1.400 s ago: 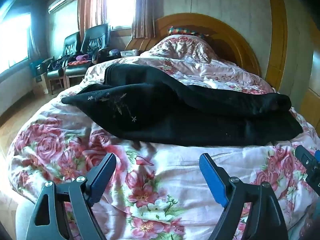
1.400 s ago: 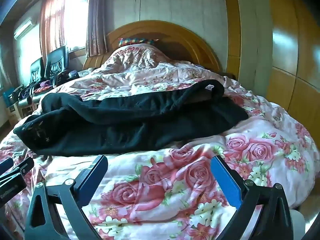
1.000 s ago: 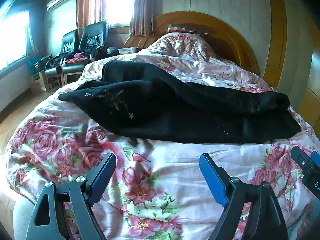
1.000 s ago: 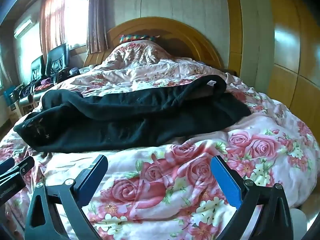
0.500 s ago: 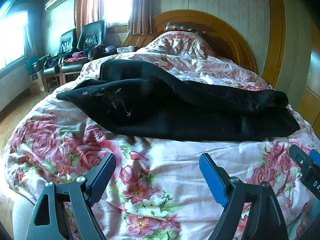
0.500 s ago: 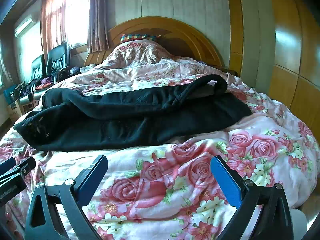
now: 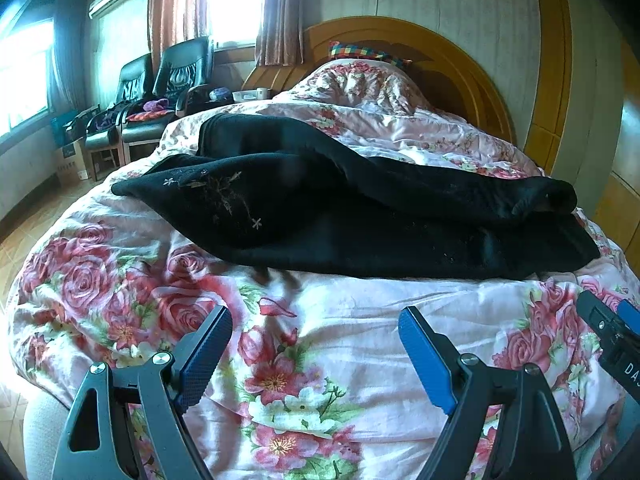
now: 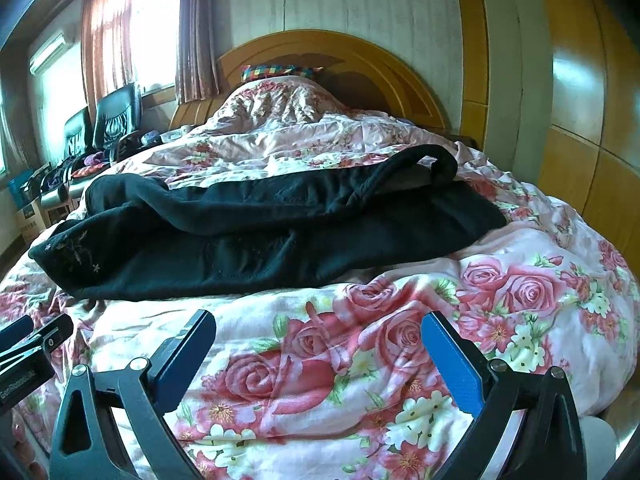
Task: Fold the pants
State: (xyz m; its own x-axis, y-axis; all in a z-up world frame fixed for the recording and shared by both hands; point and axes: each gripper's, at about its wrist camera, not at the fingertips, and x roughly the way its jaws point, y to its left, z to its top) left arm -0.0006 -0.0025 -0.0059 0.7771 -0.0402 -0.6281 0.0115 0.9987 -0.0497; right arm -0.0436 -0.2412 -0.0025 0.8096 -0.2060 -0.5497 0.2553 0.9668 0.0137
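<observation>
Both claws, left [image 7: 316,344] and right [image 8: 318,346], I hold with fingers spread apart and empty above the quilt [image 7: 340,340]; pants [image 7: 360,216] lie crumpled across the bed, beyond them.

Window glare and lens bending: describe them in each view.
Left wrist view: the window is blown out white, and the headboard bows from fisheye bending. Right wrist view: the window glares too, and the wall panels curve and show reflections.
</observation>
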